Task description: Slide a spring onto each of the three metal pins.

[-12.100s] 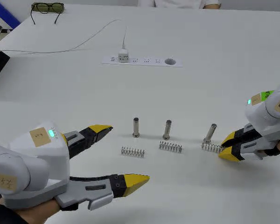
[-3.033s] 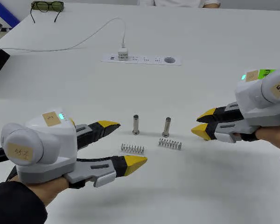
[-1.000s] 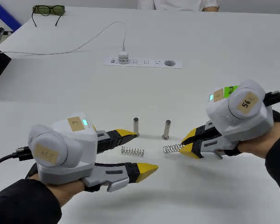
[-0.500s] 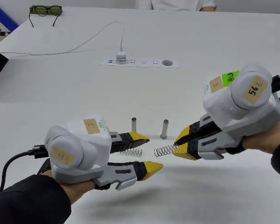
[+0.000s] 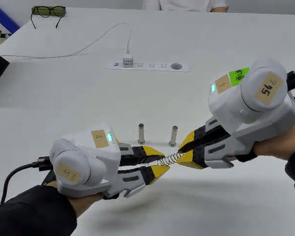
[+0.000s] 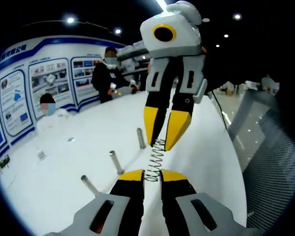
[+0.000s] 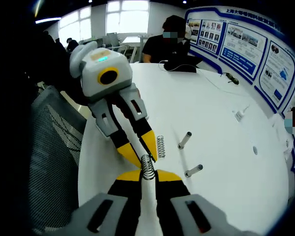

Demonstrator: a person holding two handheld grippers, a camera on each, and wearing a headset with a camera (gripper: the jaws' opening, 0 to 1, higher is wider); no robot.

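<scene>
A small metal spring [image 5: 170,158] hangs in the air between my two grippers. My right gripper [image 5: 183,151] is shut on one end of it and my left gripper [image 5: 158,160] is shut on the other. In the left gripper view the spring [image 6: 155,160] runs from my own jaws up to the right gripper [image 6: 164,142]. Two bare upright pins [image 5: 141,133] [image 5: 174,136] stand on the white table just behind. A third pin [image 6: 140,138] stands in the row in that view. A second spring [image 7: 161,146] lies flat near the pins.
A white power strip [image 5: 147,65] with a plugged charger and cable lies further back. Glasses [image 5: 49,10] rest at the far left corner. A mesh chair [image 7: 54,142] stands by the table's edge, and people sit at the far side.
My right gripper has carried the middle spring up and leftward off the table. My left gripper has moved in and its jaws have narrowed onto the spring's free end.
</scene>
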